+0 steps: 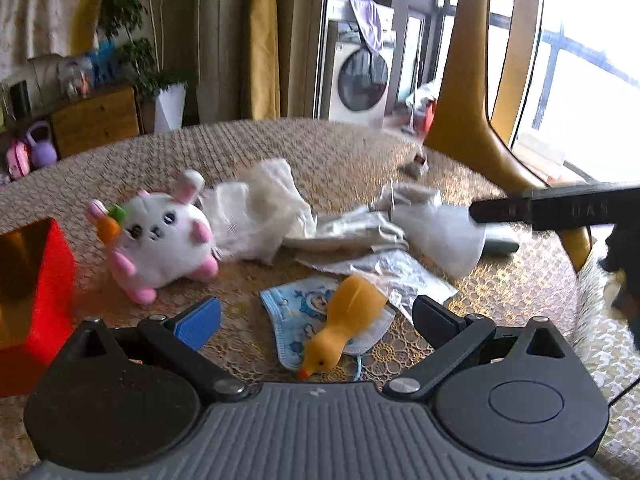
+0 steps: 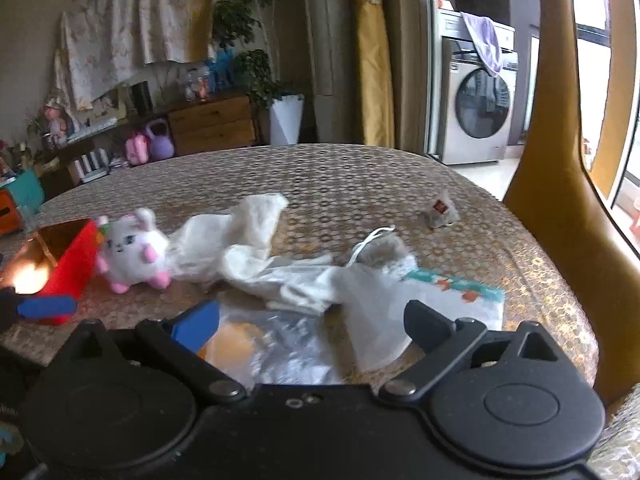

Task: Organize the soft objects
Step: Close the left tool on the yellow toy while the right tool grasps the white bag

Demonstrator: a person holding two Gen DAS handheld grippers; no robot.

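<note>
Left wrist view: the left gripper [image 1: 316, 320] hung open over a yellow rubber duck [image 1: 342, 330] lying on a face mask [image 1: 294, 312]; the plush bunny [image 1: 160, 236] lay far left, near the red box [image 1: 48, 280]. Right wrist view: the right gripper [image 2: 312, 320] was open above crumpled white cloths [image 2: 248, 240].

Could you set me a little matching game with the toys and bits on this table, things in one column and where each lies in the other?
Things:
1. yellow duck
2. plush rabbit
3. red box
4. white cloth

Places:
A. at the table's left edge
B. right behind the rabbit
C. lying on the blue face mask
D. on its back, between box and cloth

Pairs: 1-C, 2-D, 3-A, 4-B
</note>
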